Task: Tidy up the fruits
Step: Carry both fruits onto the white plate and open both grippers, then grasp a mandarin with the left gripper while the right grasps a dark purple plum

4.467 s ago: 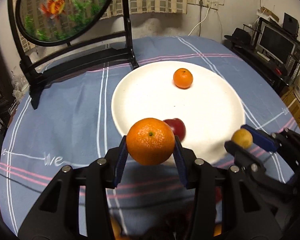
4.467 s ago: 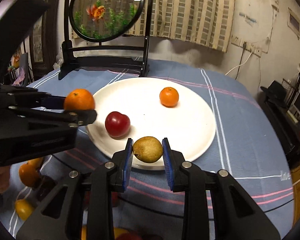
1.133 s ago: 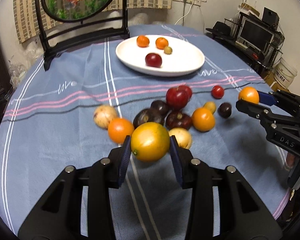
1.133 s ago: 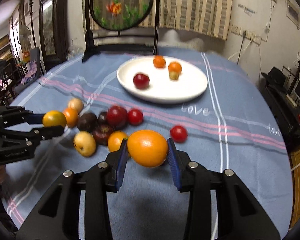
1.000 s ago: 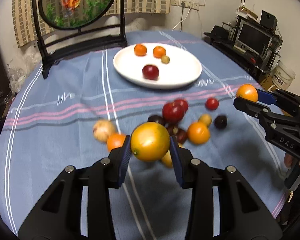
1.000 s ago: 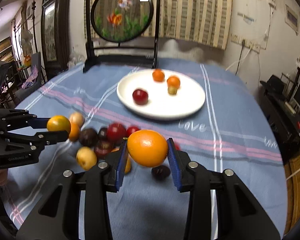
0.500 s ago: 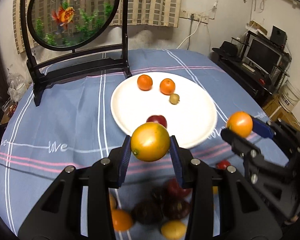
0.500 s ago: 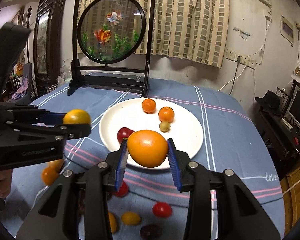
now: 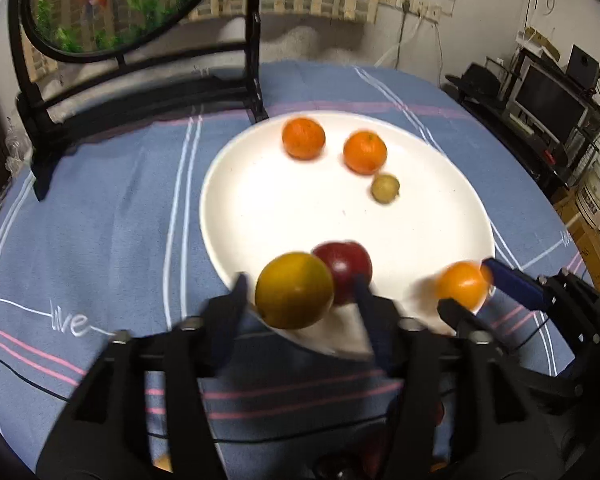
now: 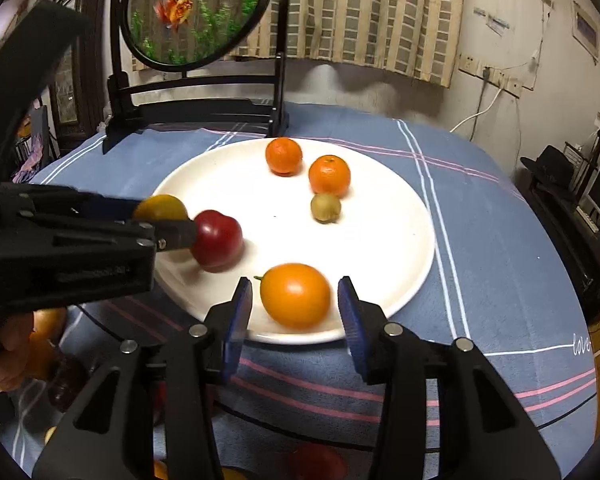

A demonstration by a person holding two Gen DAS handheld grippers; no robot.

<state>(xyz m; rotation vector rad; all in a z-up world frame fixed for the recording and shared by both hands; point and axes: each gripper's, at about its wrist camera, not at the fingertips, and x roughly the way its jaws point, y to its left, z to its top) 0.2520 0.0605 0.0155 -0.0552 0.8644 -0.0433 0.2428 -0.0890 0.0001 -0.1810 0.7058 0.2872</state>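
Two round fruits between opening claws: yellow-green orange [image 9: 294, 290] (left claw [image 9: 300, 292]), glossy orange [image 10: 295, 295] (right claw [image 10: 294, 312]), both pad-free.

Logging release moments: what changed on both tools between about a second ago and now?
Both tools carried their fruit from the pile to the white plate. The right tool has let go of its orange; the left tool is opening around the yellow-green fruit. The two tangerines, small green fruit and red fruit stayed put.

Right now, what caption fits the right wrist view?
Right hand-held gripper opening around an orange on the white plate.
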